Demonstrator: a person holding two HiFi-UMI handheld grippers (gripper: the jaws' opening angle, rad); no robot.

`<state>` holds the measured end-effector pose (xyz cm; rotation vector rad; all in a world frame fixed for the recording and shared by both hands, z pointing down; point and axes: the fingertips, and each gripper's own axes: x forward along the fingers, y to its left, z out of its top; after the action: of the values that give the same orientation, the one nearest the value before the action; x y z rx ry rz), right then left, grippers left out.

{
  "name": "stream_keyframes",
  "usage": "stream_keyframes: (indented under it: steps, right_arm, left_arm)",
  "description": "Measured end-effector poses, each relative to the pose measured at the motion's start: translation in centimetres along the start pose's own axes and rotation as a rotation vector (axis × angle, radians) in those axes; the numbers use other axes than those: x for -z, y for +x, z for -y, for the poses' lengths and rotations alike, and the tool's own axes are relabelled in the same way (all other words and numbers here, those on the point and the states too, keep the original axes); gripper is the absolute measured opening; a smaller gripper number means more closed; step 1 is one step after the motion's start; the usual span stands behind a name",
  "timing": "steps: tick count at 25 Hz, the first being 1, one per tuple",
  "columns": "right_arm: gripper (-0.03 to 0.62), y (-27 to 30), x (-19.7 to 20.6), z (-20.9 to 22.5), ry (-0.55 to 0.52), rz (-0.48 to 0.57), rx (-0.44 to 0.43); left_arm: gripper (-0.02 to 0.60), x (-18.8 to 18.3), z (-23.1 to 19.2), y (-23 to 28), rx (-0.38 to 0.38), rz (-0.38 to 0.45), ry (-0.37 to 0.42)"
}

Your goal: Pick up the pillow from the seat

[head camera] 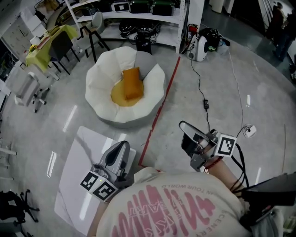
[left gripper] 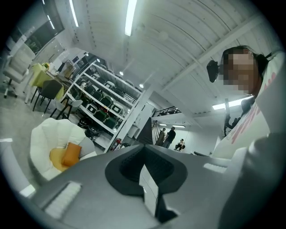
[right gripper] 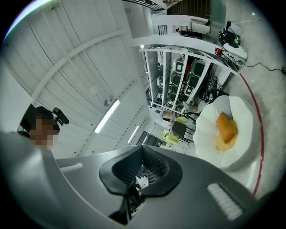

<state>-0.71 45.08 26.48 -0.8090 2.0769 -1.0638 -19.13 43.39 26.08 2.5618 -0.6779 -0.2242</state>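
An orange pillow (head camera: 132, 84) lies on the yellow middle of a white petal-shaped seat (head camera: 104, 74) on the floor ahead of me. My left gripper (head camera: 121, 145) is held low and near my body, well short of the seat, its jaws shut with nothing in them. My right gripper (head camera: 185, 127) is on the other side of the red floor line, also shut and empty. In the left gripper view the pillow (left gripper: 71, 154) and the seat (left gripper: 44, 134) show far off at the left, beyond the gripper (left gripper: 144, 172). The right gripper view has the pillow (right gripper: 227, 127) and seat (right gripper: 243, 112) at the right, past the gripper (right gripper: 140, 179).
A red tape line (head camera: 164, 92) runs along the floor right of the seat. A white board (head camera: 88, 157) lies under my left gripper. Shelving (head camera: 138, 14), chairs and a yellow-covered table (head camera: 46, 41) stand behind. Cables (head camera: 203, 92) and a white device (head camera: 201, 46) lie at the right.
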Motion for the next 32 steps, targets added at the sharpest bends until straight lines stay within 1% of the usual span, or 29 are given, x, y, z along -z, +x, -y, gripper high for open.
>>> stream_keyframes:
  steps: [4, 6, 9, 12, 15, 19, 22, 27, 32]
  right_arm:
    - [0.005, 0.0, 0.6, 0.1, 0.014, 0.009, -0.005]
    - [0.005, 0.1, 0.2, 0.1, 0.022, 0.006, -0.002]
    - [0.005, 0.3, -1.7, 0.9, 0.037, 0.004, 0.003]
    - [0.005, 0.9, -4.0, 2.7, 0.034, 0.004, 0.005]
    - [0.005, 2.4, -5.5, 3.7, 0.03, 0.002, 0.005]
    - [0.005, 5.2, -7.1, 4.7, 0.025, -0.009, -0.007]
    - [0.005, 7.9, -8.4, 5.6, 0.025, -0.013, -0.015]
    - [0.005, 12.6, -10.6, 7.3, 0.036, -0.022, -0.018]
    - [0.005, 16.6, -13.6, 8.9, 0.027, -0.01, -0.041]
  left_arm:
    - [0.011, -0.1, -0.2, -1.1, -0.012, -0.003, 0.01]
    - [0.011, -0.4, -0.2, -0.8, -0.025, -0.009, 0.013]
    - [0.011, -0.6, -0.2, 1.4, -0.02, -0.022, 0.007]
    - [0.011, -0.5, -1.1, 4.3, -0.004, -0.015, -0.01]
    - [0.011, -1.2, -2.8, 6.0, -0.004, -0.016, -0.01]
    - [0.011, -3.1, -5.2, 7.8, -0.013, -0.004, 0.009]
    - [0.011, -4.4, -7.3, 9.0, -0.022, -0.009, 0.008]
    - [0.011, -7.5, -11.2, 11.3, -0.03, -0.016, 0.009]
    - [0.011, -10.5, -14.8, 14.3, -0.02, -0.016, 0.036]
